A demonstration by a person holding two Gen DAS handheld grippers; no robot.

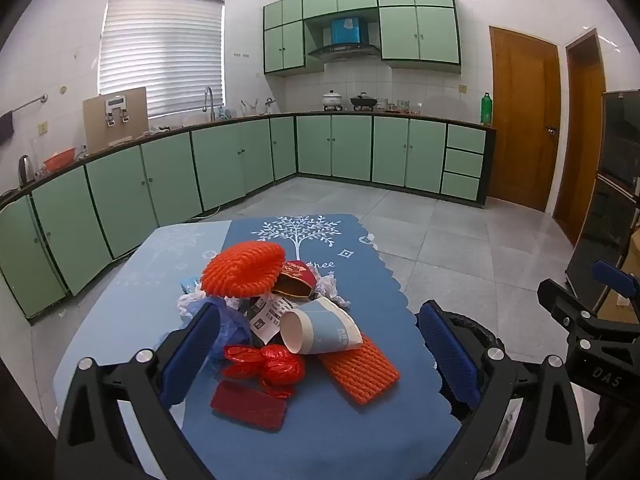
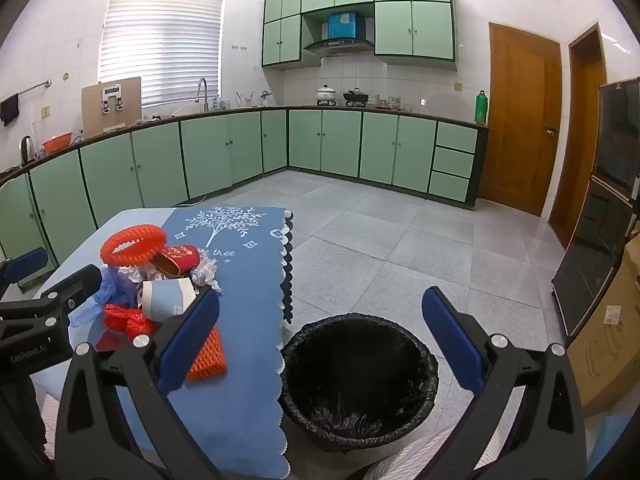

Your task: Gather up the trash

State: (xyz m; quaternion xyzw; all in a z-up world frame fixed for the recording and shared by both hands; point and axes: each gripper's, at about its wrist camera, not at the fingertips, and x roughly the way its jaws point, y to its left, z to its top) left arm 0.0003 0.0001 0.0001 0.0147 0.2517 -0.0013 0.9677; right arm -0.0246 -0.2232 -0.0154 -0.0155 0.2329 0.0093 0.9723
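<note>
Trash [image 1: 280, 320] is heaped mid-table just ahead of my wide-open, empty left claw [image 1: 320, 354], nearer than my equally open right claw [image 2: 320, 340] above the bin [image 2: 420, 392].

Glossy crinkled black plastic lines the bin [image 2: 360, 380] (floor tiles [image 2: 420, 248] faintly shiny), beside matt paper cup [image 1: 320, 330].
</note>
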